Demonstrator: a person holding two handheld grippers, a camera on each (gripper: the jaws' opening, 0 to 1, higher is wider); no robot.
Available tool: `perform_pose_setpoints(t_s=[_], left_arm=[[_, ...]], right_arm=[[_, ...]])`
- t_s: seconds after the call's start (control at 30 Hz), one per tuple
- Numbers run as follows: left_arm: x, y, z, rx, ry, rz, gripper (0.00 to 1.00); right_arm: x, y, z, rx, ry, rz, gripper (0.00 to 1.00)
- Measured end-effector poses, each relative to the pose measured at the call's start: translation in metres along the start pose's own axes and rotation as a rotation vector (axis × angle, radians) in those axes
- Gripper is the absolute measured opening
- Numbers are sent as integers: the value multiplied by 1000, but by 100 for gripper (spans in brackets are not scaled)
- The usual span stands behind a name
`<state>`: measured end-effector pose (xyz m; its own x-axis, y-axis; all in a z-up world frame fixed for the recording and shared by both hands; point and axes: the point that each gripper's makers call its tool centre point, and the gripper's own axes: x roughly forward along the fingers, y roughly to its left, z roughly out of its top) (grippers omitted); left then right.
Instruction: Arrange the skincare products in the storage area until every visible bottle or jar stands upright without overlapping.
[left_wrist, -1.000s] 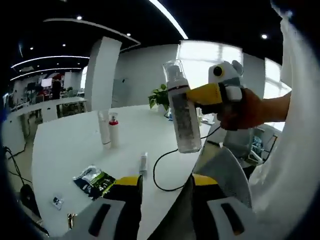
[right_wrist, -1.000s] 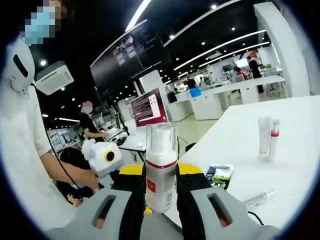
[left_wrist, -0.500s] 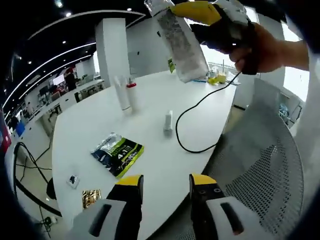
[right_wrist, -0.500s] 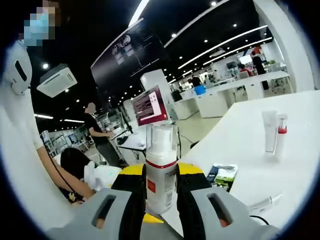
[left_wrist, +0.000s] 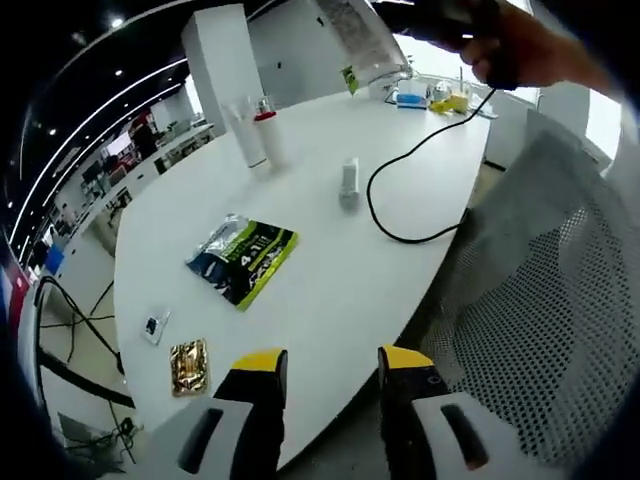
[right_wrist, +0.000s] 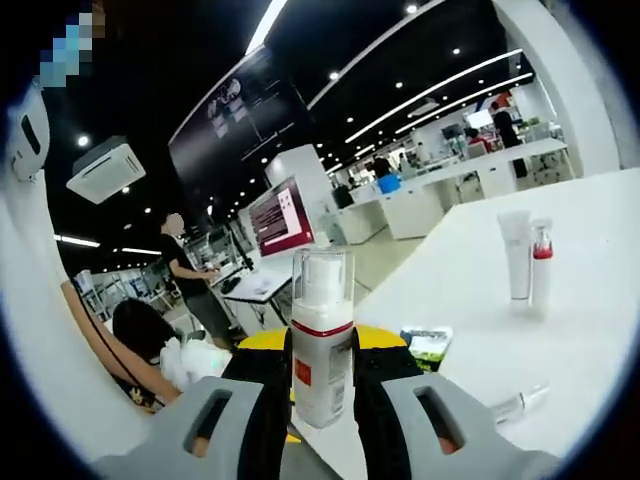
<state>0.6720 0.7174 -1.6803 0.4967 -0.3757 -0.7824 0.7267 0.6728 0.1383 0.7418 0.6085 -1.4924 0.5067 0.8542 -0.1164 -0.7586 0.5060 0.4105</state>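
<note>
My right gripper (right_wrist: 322, 345) is shut on a white pump bottle (right_wrist: 321, 350) with a red band and a clear cap, held upright in the air off the table's edge. The same bottle (left_wrist: 362, 30) shows at the top of the left gripper view, in that gripper and a hand (left_wrist: 525, 50). My left gripper (left_wrist: 332, 365) is open with nothing between its jaws, over the near table edge. On the white table (left_wrist: 330, 290) a white tube (left_wrist: 243, 135) and a red-capped bottle (left_wrist: 269, 135) stand upright side by side. A small tube (left_wrist: 349, 183) lies flat.
A green and black sachet (left_wrist: 242, 258) lies mid-table, with a gold packet (left_wrist: 189, 365) and a small tag (left_wrist: 153, 326) near the edge. A black cable (left_wrist: 420, 190) loops across the table. A grey mesh chair (left_wrist: 530, 300) stands close on the right. People stand at desks (right_wrist: 185, 265) behind.
The left gripper view has tipped down over the table, so the held bottle now sits at its top edge. The right gripper keeps hold of the pump bottle.
</note>
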Motion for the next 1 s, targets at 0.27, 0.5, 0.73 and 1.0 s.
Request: perform_pose_setpoints(t_s=[0.27, 0.5, 0.73, 1.0], left_arm=[[0, 3, -10, -9, 46, 16, 35], [-5, 12, -2, -19, 0, 50, 28], [-3, 11, -9, -30, 39, 51, 29], [-5, 18, -2, -41, -5, 88, 27]], right_arm=[[11, -7, -19, 36, -18, 52, 20], [16, 1, -25, 34, 27, 109, 20], [21, -8, -7, 4, 7, 116, 20], [17, -41, -3, -23, -7, 59, 20]])
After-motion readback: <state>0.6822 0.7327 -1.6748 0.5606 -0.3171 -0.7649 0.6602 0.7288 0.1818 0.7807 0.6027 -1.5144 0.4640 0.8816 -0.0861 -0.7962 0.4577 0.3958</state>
